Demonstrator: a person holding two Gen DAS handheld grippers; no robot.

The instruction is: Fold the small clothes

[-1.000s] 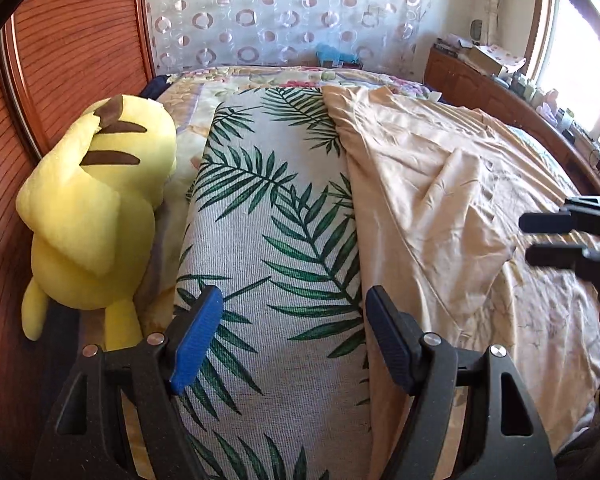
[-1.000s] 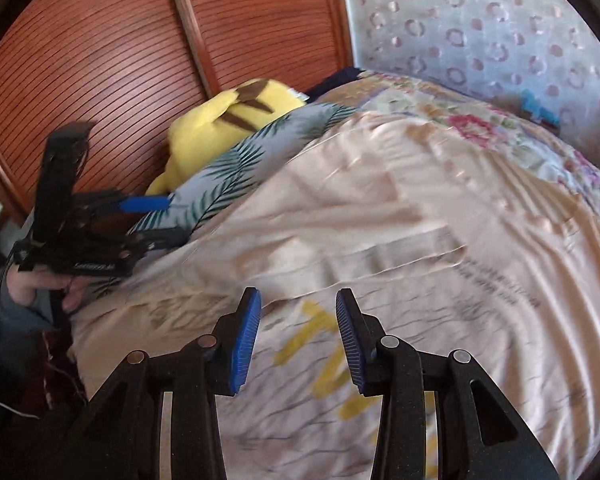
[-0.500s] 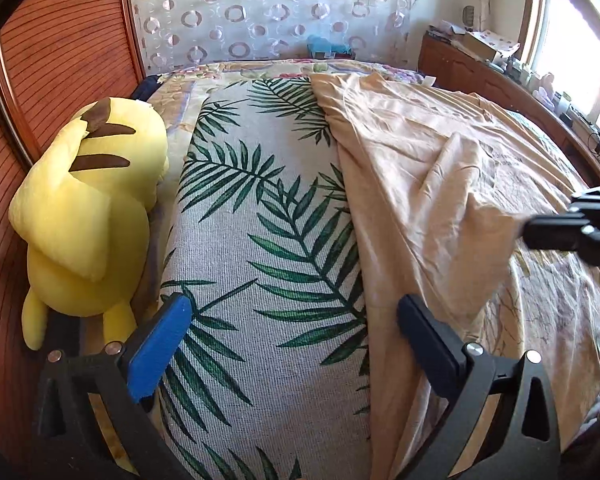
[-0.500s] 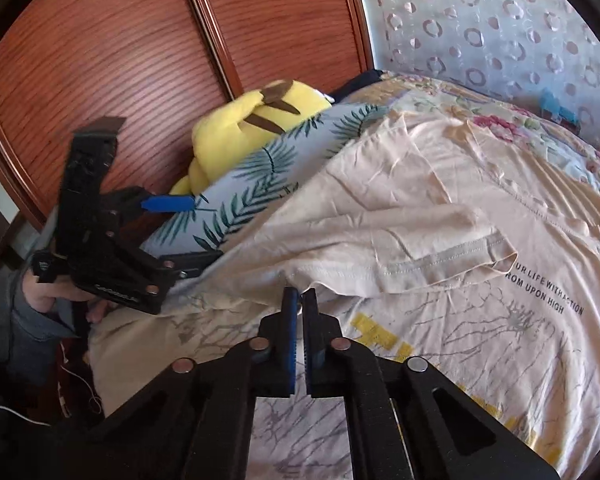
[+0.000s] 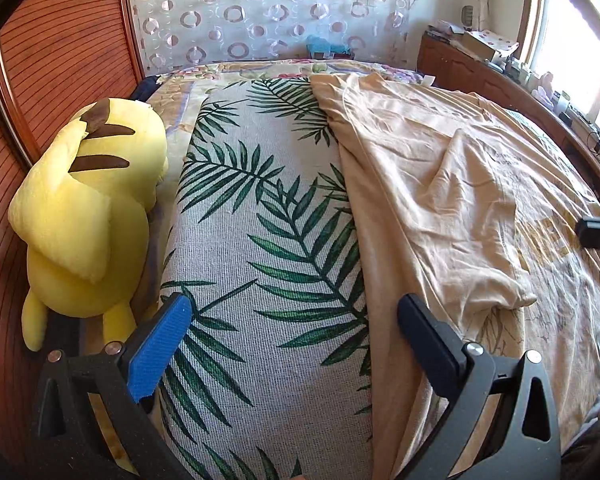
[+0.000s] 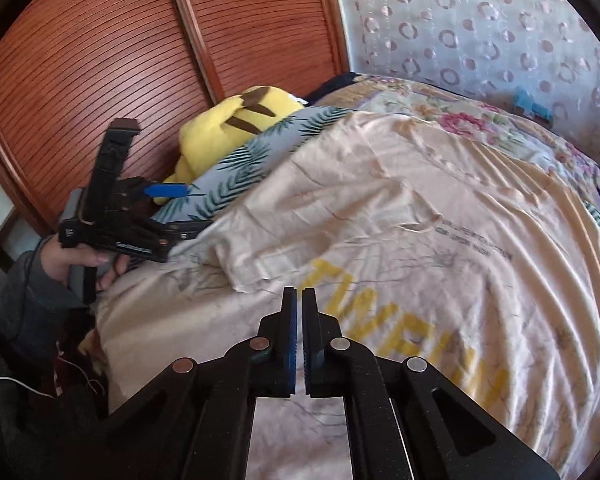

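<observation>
shirt: my beige T-shirt (image 6: pixel 380 216) lies spread on the bed (image 5: pixel 260 76), one sleeve (image 6: pixel 312 248) flopped inward over the print.
left tool (image 5: pixel 292 344): jaws wide apart, nothing between, over the leaf-print cushion (image 5: pixel 260 220) at the shirt's edge.
right tool (image 6: pixel 299 320): pads together, no cloth visible between, just short of the sleeve hem.
step: judging sleeve fold; I'd pinch the hem only, pull flat, smooth wrinkles.
containers: none in view.
clutter: yellow plush (image 5: pixel 88 208) beside the cushion.

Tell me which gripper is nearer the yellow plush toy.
Left. The left gripper hangs open beside the yellow plush toy, over the leaf-print cushion; the right gripper is shut over the T-shirt, farther off.
</observation>
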